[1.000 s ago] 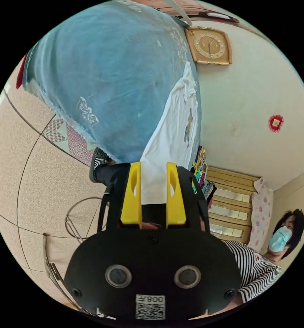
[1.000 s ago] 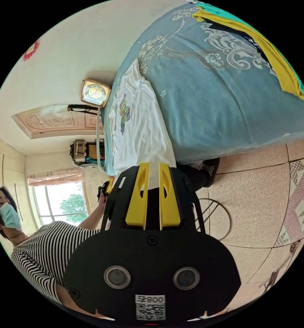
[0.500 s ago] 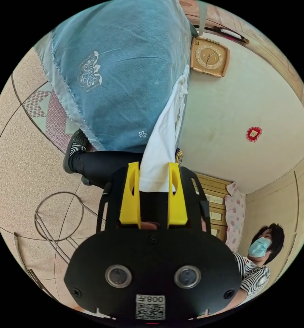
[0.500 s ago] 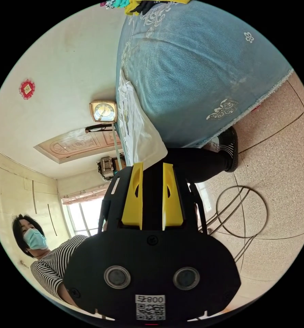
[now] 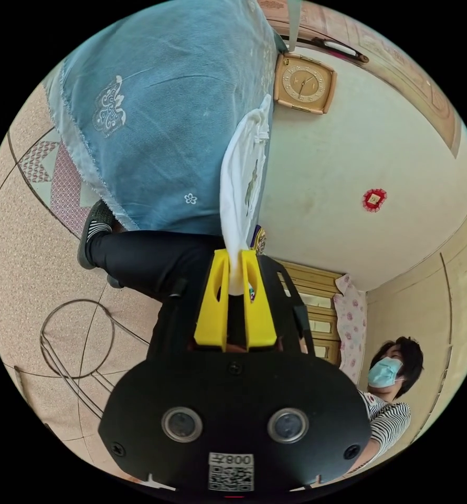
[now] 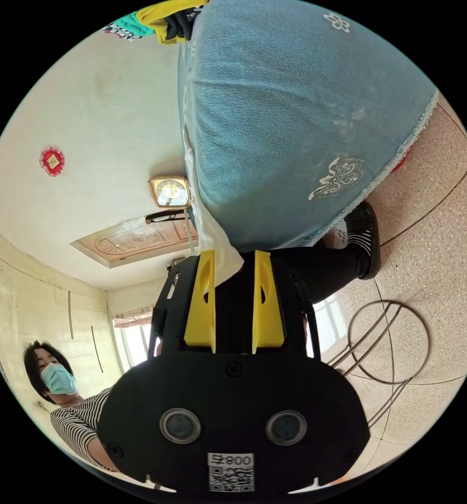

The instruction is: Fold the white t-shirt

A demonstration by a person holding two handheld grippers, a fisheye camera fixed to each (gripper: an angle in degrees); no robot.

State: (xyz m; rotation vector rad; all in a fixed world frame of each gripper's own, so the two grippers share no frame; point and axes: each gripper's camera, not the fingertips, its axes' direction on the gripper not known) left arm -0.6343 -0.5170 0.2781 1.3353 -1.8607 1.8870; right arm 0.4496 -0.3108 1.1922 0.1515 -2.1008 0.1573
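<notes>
In your left gripper view, your left gripper [image 5: 235, 273] has its yellow jaws drawn narrow, both pressing on the hem of the white t-shirt [image 5: 239, 178]. From the jaws the shirt runs as a thin edge-on band up along the top of the blue bed cover [image 5: 160, 121], its far end near the square clock [image 5: 301, 84] on the wall. A dark-trousered leg [image 5: 149, 254] with a striped shoe crosses just below the cover's fringe, over the tiled floor [image 5: 29, 262]. A person in a striped top [image 5: 385, 425] shows low, far from the cover.

In your right gripper view, your right gripper [image 6: 234, 275] stands with its jaws apart. A corner of the white t-shirt [image 6: 215, 247] hangs off the blue bed cover [image 6: 296, 121] and lies against the inner face of one jaw; the other jaw is clear of the cloth. The clock [image 6: 169, 191] sits beside the cover's edge, and the leg [image 6: 322, 262] passes under its fringe. A wire ring [image 6: 388, 341] lies on the floor beyond the leg.
</notes>
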